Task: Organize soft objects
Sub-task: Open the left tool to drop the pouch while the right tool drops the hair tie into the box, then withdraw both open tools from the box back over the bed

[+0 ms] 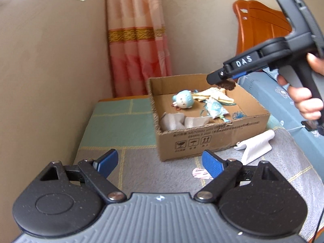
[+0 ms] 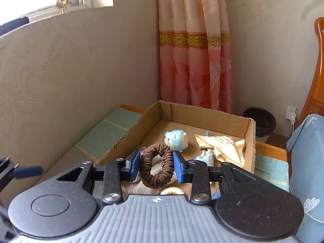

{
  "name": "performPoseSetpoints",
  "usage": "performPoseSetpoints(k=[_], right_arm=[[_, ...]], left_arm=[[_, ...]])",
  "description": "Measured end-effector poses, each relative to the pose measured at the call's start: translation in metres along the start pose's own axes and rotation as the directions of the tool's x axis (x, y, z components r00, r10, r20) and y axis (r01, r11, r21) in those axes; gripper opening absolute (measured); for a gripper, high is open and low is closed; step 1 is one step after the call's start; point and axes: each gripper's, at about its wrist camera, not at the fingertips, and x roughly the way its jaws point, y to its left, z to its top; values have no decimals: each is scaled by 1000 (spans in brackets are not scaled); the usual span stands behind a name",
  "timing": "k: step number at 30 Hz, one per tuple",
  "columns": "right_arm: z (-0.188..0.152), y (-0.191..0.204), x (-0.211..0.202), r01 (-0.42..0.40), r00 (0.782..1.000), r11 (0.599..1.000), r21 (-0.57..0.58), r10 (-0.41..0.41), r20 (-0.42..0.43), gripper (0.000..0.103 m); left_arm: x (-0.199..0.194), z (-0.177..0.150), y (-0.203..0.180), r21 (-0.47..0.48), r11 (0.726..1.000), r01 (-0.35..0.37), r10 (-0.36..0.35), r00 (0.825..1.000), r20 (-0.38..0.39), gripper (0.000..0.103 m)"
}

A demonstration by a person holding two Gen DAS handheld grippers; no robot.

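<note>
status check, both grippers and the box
Left gripper open, empty. Right gripper shut on brown scrunchie, over cardboard box. Nothing in the way.

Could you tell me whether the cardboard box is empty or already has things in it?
Not empty: the cardboard box holds a blue plush toy, a yellowish cloth and a grey cloth.

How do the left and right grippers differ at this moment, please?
The left gripper has its jaws wide apart with nothing between them, low over the blanket. The right gripper is closed on a brown scrunchie, held above the cardboard box. The left sits short of the box; the right is over it. Both have blue pads and black arms.
</note>
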Motion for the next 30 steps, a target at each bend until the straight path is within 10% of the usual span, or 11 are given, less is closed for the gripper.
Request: performPoseSetpoints(k=[6,10,30], right_arm=[[18,3,31,-6,999,1000,4,7,-34,43],[22,-1,39,-31,999,998,48,32,-18,87],[1,9,-6,-38,999,998,45,37,27,101]], left_arm=[[-3,-5,12,-40,999,-34,34,999,-11,90],[-5,-7,16,-52,998,-39,39,999,-10,90],[-17,-9,5,-21,1000,-15,15,1000,-5,90]])
